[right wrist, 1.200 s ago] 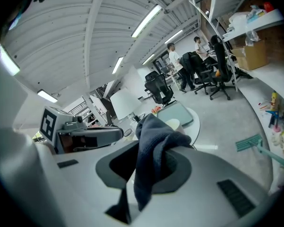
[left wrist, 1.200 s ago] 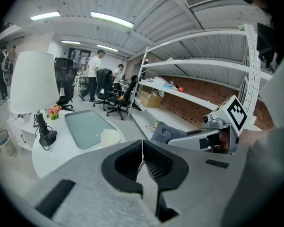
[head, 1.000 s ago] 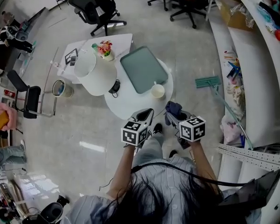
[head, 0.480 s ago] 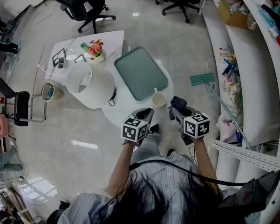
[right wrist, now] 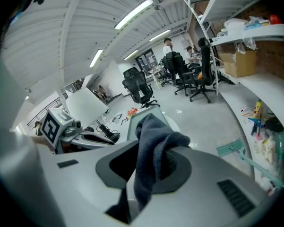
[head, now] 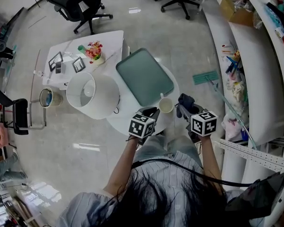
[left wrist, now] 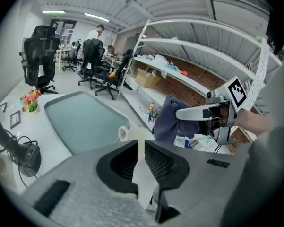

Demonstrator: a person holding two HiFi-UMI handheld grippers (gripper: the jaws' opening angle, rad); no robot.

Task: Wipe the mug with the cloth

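Observation:
A cream mug [head: 166, 105] stands on the round white table [head: 118, 119], near its front edge and just off the grey-green tray [head: 144, 77]. My left gripper [head: 151, 112] sits close to the mug's left. Its jaws are almost together and just opening, with nothing between them. In the left gripper view the mug [left wrist: 132, 134] shows right beyond the left gripper [left wrist: 141, 151]. My right gripper [head: 185, 109] is to the mug's right, shut on a dark blue-grey cloth [head: 186, 100]. The cloth [right wrist: 156, 143] bunches up out of the right gripper [right wrist: 149, 167] and hangs below it.
A white lampshade [head: 92, 95] lies on the table's left. A cable and black device [left wrist: 23, 152] lie beside the tray. A low table behind holds flowers [head: 93, 50] and picture frames. Shelving [head: 248, 56] runs along the right, a green mop [head: 205, 77] lies on the floor, and office chairs [head: 73, 4] stand farther back.
Both grippers have moved forward over the table's front edge and now flank the mug. The cloth has stayed in the right gripper.

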